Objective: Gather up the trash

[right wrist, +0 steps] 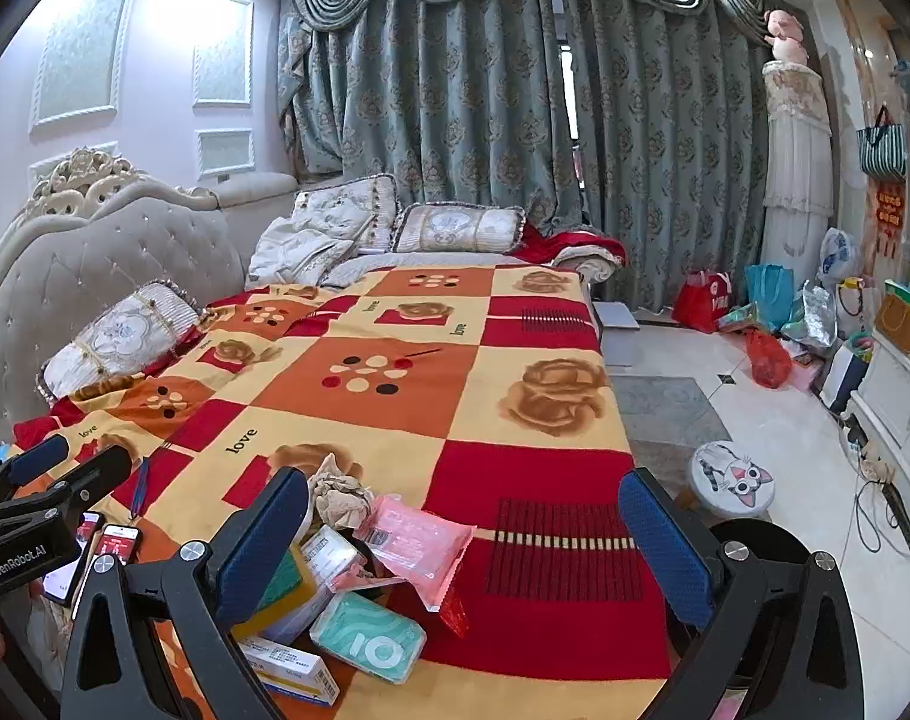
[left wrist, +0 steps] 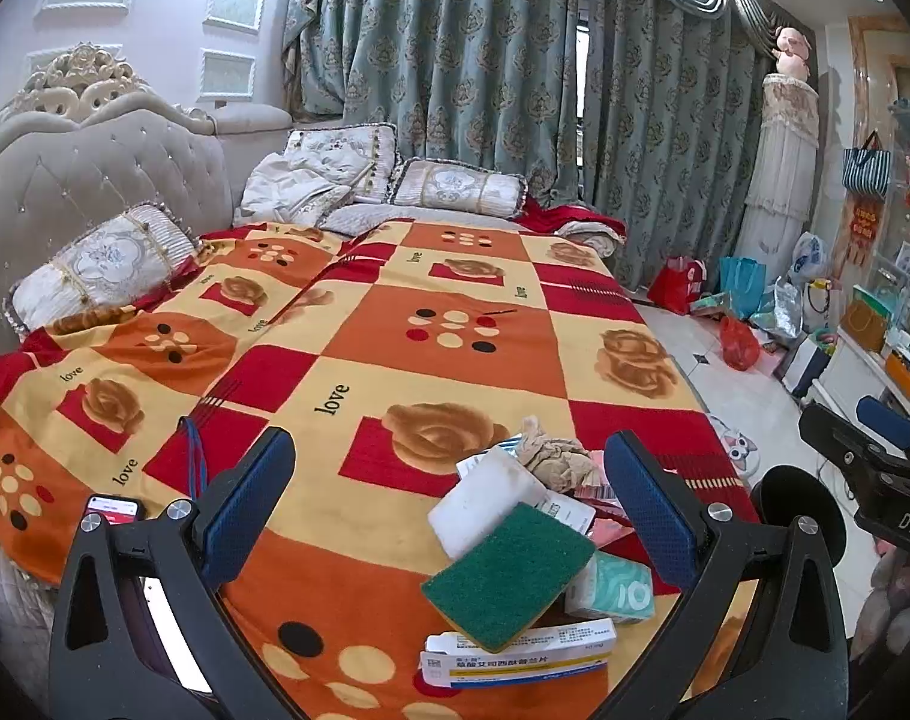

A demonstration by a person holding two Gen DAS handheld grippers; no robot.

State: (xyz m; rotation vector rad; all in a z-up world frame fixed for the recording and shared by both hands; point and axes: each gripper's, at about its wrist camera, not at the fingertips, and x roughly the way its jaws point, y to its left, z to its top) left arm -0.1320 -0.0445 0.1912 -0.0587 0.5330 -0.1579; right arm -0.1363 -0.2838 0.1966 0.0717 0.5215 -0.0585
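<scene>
Both pairs of jaws stand spread wide and grip nothing. Between the blue pads of the left gripper [left wrist: 455, 510] lies the trash pile: a green scouring pad [left wrist: 508, 576] leaning on a white sponge [left wrist: 484, 498], a crumpled tissue [left wrist: 559, 456] behind, a teal tissue pack [left wrist: 613, 591] and a medicine box [left wrist: 514, 654] nearer the camera. The right gripper [right wrist: 463, 540] hovers over the same heap (a pink wrapper [right wrist: 416, 546] shows best here). Everything rests on the bed's chequered blanket [right wrist: 514, 360]. A phone [left wrist: 113, 507] lies left.
</scene>
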